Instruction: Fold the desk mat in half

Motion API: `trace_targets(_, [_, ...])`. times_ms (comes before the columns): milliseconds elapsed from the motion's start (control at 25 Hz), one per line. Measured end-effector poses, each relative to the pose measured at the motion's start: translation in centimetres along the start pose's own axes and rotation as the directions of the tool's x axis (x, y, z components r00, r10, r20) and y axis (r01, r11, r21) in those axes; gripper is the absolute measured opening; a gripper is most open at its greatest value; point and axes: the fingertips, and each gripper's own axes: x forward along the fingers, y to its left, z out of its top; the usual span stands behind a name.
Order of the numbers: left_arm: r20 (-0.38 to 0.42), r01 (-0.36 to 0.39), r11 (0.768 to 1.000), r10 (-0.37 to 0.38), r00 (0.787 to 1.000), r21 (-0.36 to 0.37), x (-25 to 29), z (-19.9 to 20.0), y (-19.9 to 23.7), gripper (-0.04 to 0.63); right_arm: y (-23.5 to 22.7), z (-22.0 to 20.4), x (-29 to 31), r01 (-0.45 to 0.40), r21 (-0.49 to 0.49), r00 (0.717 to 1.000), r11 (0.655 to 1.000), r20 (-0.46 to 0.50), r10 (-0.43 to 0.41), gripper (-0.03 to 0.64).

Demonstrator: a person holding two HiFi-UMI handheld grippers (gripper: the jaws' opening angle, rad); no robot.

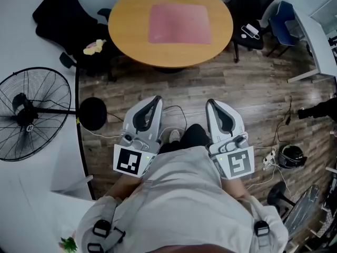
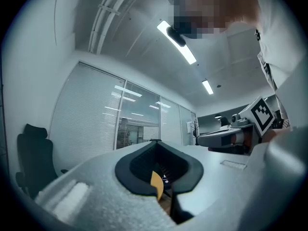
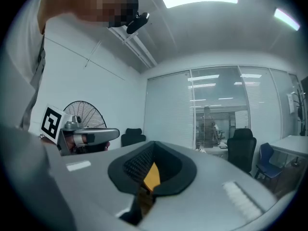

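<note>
A pink desk mat [image 1: 179, 23] lies flat and unfolded on a round wooden table [image 1: 131, 33] at the top of the head view. Both grippers are held close to the person's body, well short of the table, over the wooden floor. My left gripper [image 1: 156, 101] is shut with nothing in it, its jaws meeting at the tip [image 2: 154, 141]. My right gripper [image 1: 210, 103] is likewise shut and empty [image 3: 154, 142]. In each gripper view a sliver of orange table shows through the slot behind the closed jaws. The mat itself is hidden in both gripper views.
A standing fan [image 1: 31, 112] is at the left beside a white desk. A black chair [image 1: 63, 20] with a yellow object [image 1: 95, 46] stands left of the table, and dark chairs [image 1: 258, 9] stand to its right. Cables and a power strip [image 1: 269, 157] lie on the floor at right.
</note>
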Motion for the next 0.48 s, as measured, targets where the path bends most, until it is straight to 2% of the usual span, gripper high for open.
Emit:
trace_targets(240, [-0.018, -0.006, 1.000, 0.005, 1.000, -0.024, 0.5, -0.7, 0.7, 0.003, -0.7, -0.7, 0.5, 0.020, 0.000, 1.000, 1.000, -0.012, -0.020, 0.005])
trace_targets(480, [-0.021, -0.016, 1.000, 0.015, 1.000, -0.015, 1.7, -1.0, 1.7, 0.003, -1.7, -1.0, 2.3, 0.003, 0.004, 1.000, 1.000, -0.006, -0.003, 0.005])
